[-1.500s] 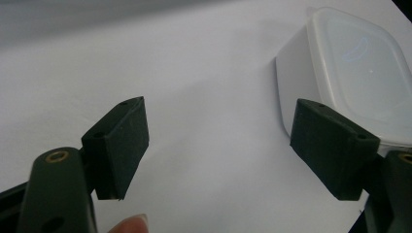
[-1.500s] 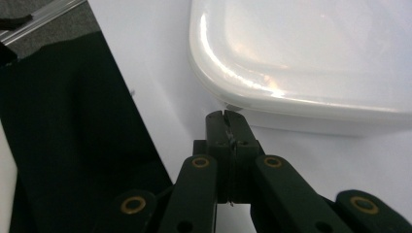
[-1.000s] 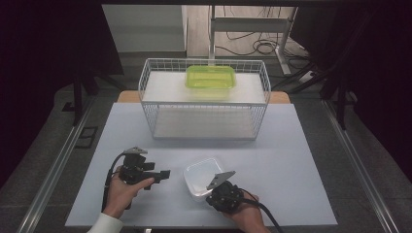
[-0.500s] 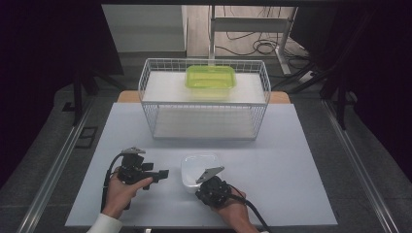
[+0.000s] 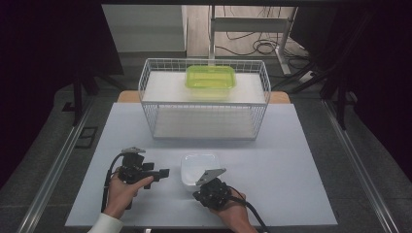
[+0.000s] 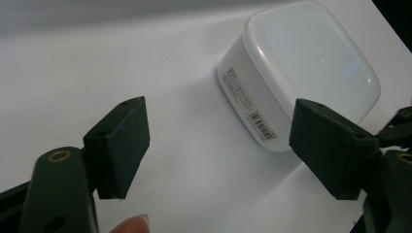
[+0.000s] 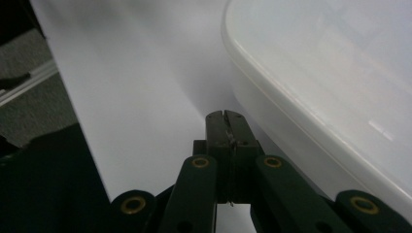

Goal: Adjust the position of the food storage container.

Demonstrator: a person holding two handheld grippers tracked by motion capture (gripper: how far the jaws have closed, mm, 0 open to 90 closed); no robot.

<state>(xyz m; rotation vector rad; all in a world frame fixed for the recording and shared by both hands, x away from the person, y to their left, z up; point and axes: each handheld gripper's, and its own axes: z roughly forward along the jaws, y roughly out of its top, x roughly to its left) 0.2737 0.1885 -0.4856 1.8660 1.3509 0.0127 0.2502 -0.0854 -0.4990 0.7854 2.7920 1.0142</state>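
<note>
- White plastic container (image 5: 199,167) sits upside down on the pale worktop (image 5: 301,165), near its front edge, between the two hands; a printed label with a barcode shows on its side in the left gripper view.
- Right hand-held gripper (image 5: 203,182) lies just beside the container's near edge; in the right gripper view its jaws are clenched together with nothing between them, the container's rim (image 7: 311,92) close on one side.
- Left hand-held gripper (image 5: 163,173) rests well left of the container, pointing towards it; its jaws stand wide apart and released, gripping nothing.
- Behind, a white wire basket (image 5: 204,99) stands on the worktop, well apart from the container.
- Yellow-green lidded box (image 5: 211,77) sits at the basket's far side.
</note>
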